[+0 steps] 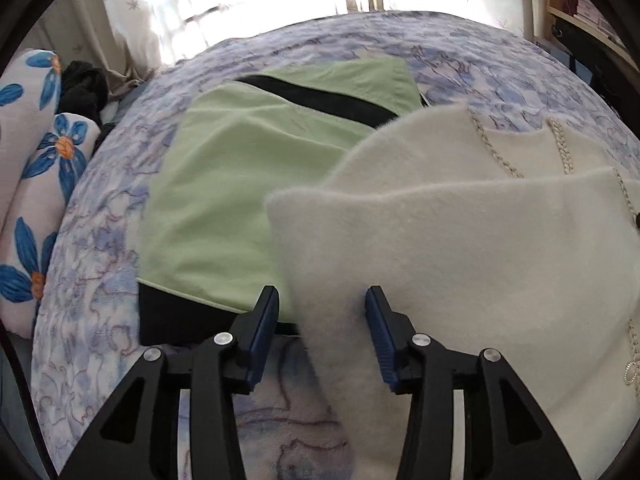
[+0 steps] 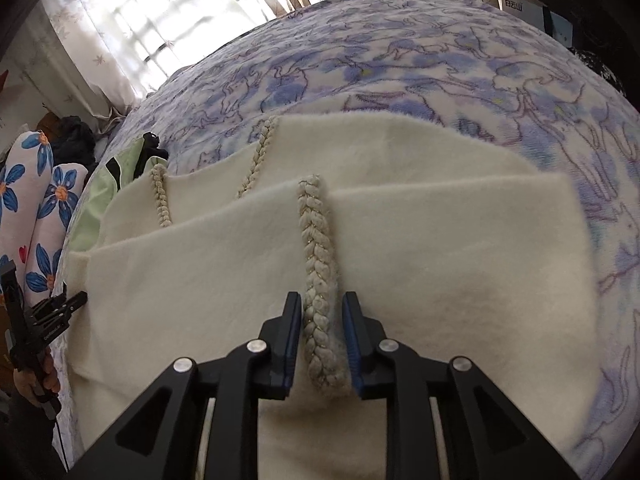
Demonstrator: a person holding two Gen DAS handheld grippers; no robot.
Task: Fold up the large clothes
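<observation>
A cream fuzzy garment (image 1: 460, 240) with braided trim lies folded on the bed, overlapping a folded light green garment (image 1: 240, 168) that has a black stripe. My left gripper (image 1: 320, 296) is open over the cream garment's near left corner; the cloth lies between the fingers and is not pinched. In the right wrist view the cream garment (image 2: 440, 248) fills the middle. My right gripper (image 2: 322, 300) straddles a thick braid (image 2: 318, 248) on it, jaws slightly apart, pads not squeezing. The left gripper (image 2: 76, 300) shows at the garment's left edge, held by a hand (image 2: 36, 384).
The bed cover (image 1: 100, 240) is white with a blue-purple print. A rolled quilt with blue flowers (image 1: 36, 160) and dark clothes (image 1: 84, 88) lie at the left edge. Curtains (image 1: 240, 0) hang behind the bed. A shelf (image 1: 580, 8) stands at the far right.
</observation>
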